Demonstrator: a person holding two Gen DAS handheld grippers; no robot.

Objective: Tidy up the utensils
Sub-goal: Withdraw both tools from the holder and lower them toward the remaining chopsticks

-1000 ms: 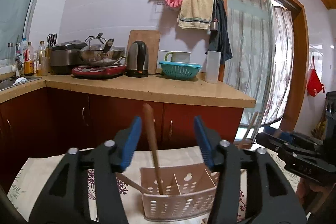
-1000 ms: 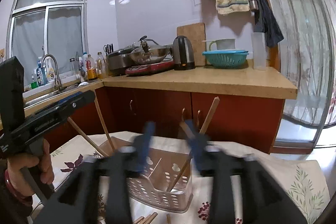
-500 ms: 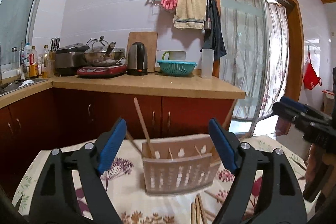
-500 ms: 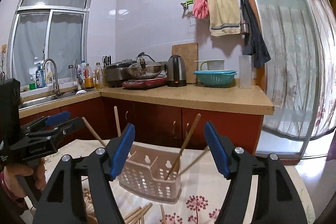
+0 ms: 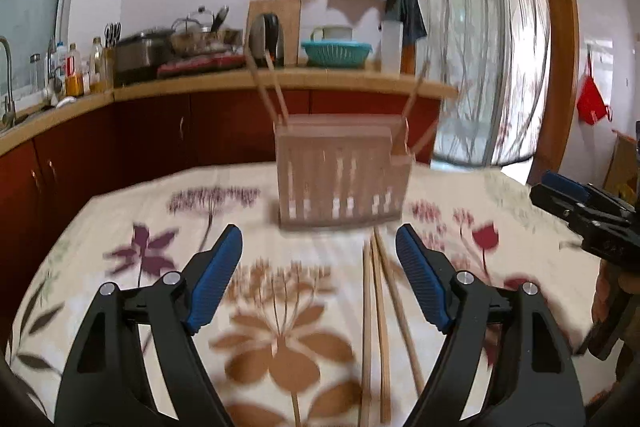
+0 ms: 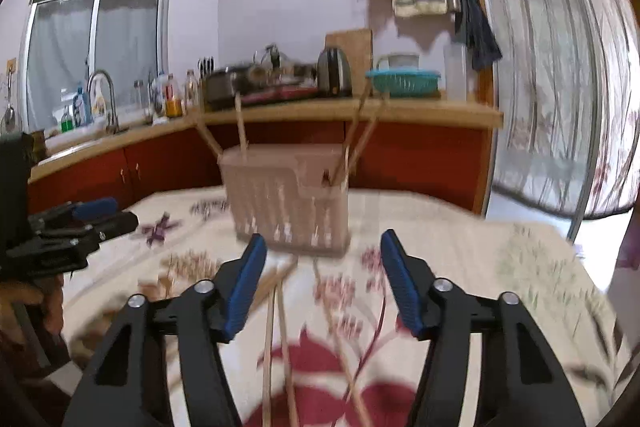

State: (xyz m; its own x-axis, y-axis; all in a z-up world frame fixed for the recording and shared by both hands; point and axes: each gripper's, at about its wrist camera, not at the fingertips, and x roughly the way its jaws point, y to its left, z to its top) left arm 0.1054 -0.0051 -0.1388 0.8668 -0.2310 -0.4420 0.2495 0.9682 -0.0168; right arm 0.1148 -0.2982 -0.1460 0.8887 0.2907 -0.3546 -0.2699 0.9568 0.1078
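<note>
A pale slotted utensil basket [image 5: 340,179] stands on the flowered tablecloth [image 5: 120,227] with several wooden chopsticks [image 5: 276,91] upright in it; it also shows in the right wrist view [image 6: 288,199]. Loose chopsticks [image 5: 376,311] lie on the cloth in front of it, also in the right wrist view [image 6: 280,339]. My left gripper [image 5: 318,279] is open and empty, short of the basket, beside the loose chopsticks. My right gripper [image 6: 322,283] is open and empty above the loose chopsticks. Each gripper shows at the edge of the other's view [image 5: 580,211] [image 6: 72,227].
A kitchen counter [image 5: 280,79] with a kettle [image 5: 266,35], pots, bottles and a teal colander [image 5: 336,53] runs behind the table. A sink [image 6: 100,115] is at the left. A curtained sliding door [image 6: 560,87] is at the right.
Both grippers have drawn back and tilted down from the basket, which now stands farther off. The loose chopsticks on the cloth have come into fuller view. Both stay open.
</note>
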